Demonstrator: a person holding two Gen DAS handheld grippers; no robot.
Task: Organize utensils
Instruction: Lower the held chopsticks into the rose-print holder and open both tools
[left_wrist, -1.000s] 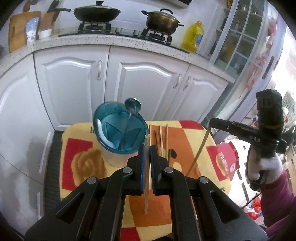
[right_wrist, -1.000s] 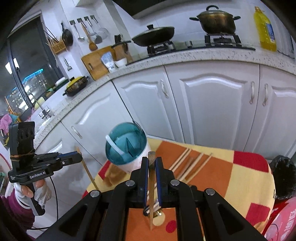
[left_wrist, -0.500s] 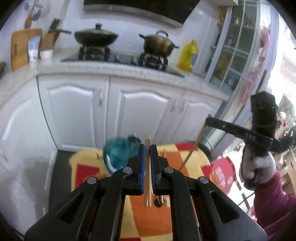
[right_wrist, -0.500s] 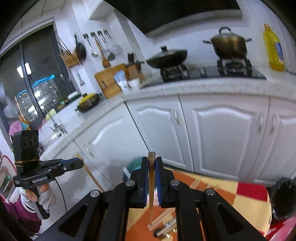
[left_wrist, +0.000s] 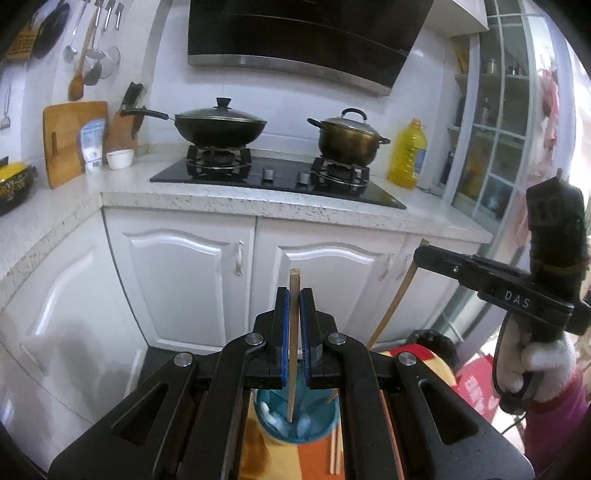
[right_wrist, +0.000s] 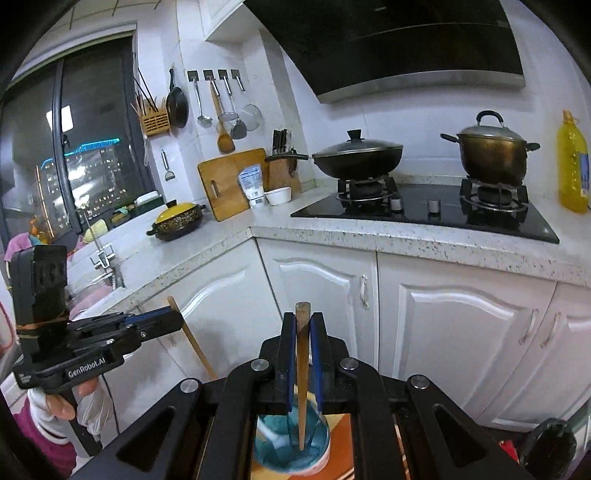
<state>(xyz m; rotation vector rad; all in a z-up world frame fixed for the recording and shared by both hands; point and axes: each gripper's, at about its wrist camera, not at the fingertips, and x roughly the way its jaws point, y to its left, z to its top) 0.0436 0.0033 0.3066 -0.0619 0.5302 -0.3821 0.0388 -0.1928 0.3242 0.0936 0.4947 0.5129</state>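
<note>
In the left wrist view my left gripper (left_wrist: 294, 293) is shut on a pale wooden chopstick (left_wrist: 292, 362) that hangs tip-down over the teal utensil holder (left_wrist: 317, 424). At the right, my right gripper (left_wrist: 420, 254) is shut on a second chopstick (left_wrist: 391, 306) slanting toward the holder. The right wrist view shows this right gripper (right_wrist: 303, 323) clamped on the darker brown chopstick (right_wrist: 303, 376), its tip above the holder (right_wrist: 314, 443), which contains a white spoon (right_wrist: 267, 432). My left gripper (right_wrist: 176, 320) appears at the left, held by a gloved hand. Loose chopsticks (left_wrist: 334, 454) lie on the orange-yellow cloth (left_wrist: 255, 446).
White cupboard doors (left_wrist: 184, 280) stand close behind the cloth-covered table. Above them a speckled counter (left_wrist: 258, 201) carries a stove with a wok (left_wrist: 218, 125) and a pot (left_wrist: 347, 138), plus an oil bottle (left_wrist: 406, 155). A black bin (right_wrist: 550, 443) sits at the lower right.
Both grippers have risen with their chopsticks and tilted up. The holder and cloth have dropped to the bottom of both views, and the counter and hood have come into sight.
</note>
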